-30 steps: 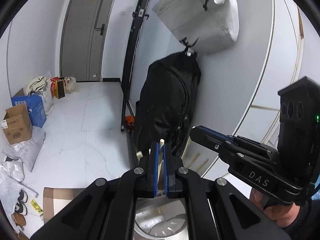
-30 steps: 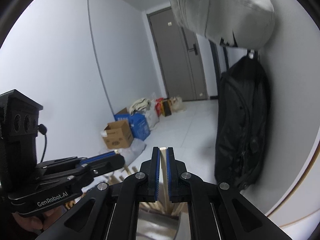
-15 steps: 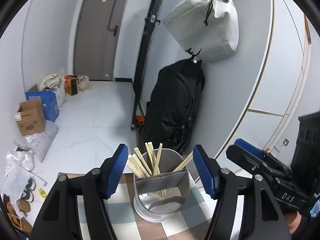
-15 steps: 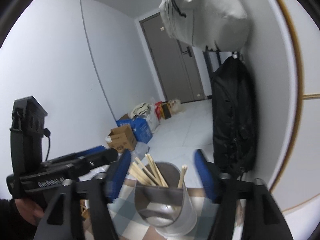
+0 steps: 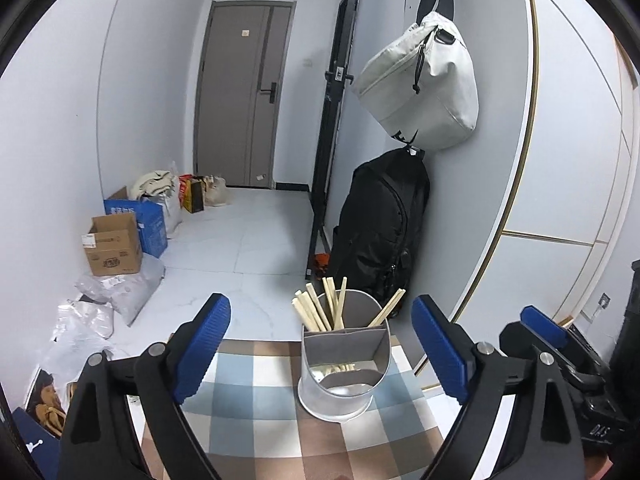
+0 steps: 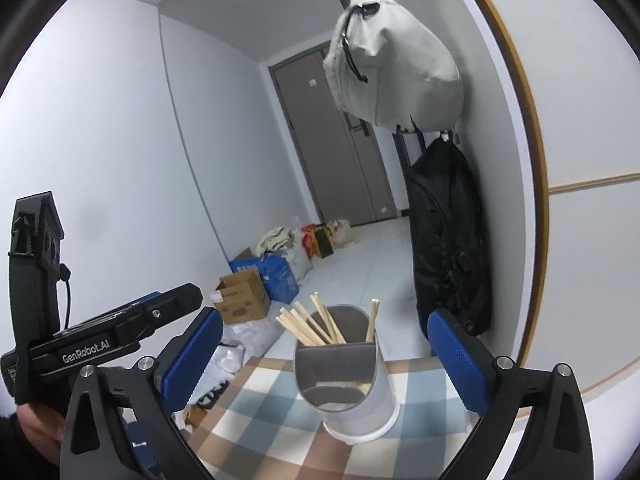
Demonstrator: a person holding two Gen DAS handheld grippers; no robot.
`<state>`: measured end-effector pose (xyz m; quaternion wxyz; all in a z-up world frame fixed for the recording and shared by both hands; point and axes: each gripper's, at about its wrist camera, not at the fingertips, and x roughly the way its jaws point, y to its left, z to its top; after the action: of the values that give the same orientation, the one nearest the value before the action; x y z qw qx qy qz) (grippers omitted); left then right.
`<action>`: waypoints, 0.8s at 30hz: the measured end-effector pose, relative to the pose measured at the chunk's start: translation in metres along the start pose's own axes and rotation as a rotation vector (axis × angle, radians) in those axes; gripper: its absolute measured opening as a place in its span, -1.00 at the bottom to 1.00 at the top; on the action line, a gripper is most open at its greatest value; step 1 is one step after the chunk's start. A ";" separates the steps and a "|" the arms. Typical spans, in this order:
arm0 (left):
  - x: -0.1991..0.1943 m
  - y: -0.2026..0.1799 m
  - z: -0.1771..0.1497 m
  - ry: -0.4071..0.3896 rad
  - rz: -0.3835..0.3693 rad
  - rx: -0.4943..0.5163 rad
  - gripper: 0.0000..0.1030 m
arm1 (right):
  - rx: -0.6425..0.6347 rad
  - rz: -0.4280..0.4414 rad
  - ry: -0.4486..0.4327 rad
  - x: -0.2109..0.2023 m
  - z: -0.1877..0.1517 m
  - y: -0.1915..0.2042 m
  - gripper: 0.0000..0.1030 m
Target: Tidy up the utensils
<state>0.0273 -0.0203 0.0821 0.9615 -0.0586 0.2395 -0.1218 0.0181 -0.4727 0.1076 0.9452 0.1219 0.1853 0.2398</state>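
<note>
A metal utensil holder [image 5: 344,376] with grey dividers stands on a checked tablecloth [image 5: 280,432]. Several wooden chopsticks [image 5: 320,312] stand in its back compartments. It also shows in the right wrist view [image 6: 352,384], with the chopsticks [image 6: 308,326] inside. My left gripper [image 5: 320,344] is open and empty, its blue pads on either side of the holder and nearer the camera. My right gripper [image 6: 324,356] is open and empty, likewise in front of the holder. The right gripper's body shows at the right of the left wrist view [image 5: 560,360]; the left gripper's body shows at the left of the right wrist view [image 6: 100,340].
The table stands by a grey wall with a black backpack [image 5: 380,232] and a white bag [image 5: 424,88] hanging above it. Cardboard boxes [image 5: 112,244] and plastic bags [image 5: 120,292] lie on the floor to the left. A grey door [image 5: 240,92] is at the back.
Both grippers were shut on chopsticks over the holder. Both have opened wide, left the chopsticks in the holder and drawn back from it.
</note>
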 end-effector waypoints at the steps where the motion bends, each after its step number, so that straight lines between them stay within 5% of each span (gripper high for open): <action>1: -0.003 -0.001 -0.001 -0.002 0.001 0.000 0.74 | -0.004 -0.002 -0.004 -0.003 -0.001 0.002 1.00; 7: -0.018 -0.003 -0.008 -0.041 0.012 -0.008 0.91 | -0.022 -0.007 -0.015 -0.013 -0.004 0.007 1.00; 24: -0.029 -0.002 -0.018 -0.048 0.013 -0.029 0.92 | -0.062 -0.034 -0.036 -0.030 -0.009 0.016 1.00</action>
<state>-0.0066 -0.0160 0.0801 0.9667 -0.0739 0.2185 -0.1108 -0.0162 -0.4728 0.1133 0.9556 0.0935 0.1629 0.2269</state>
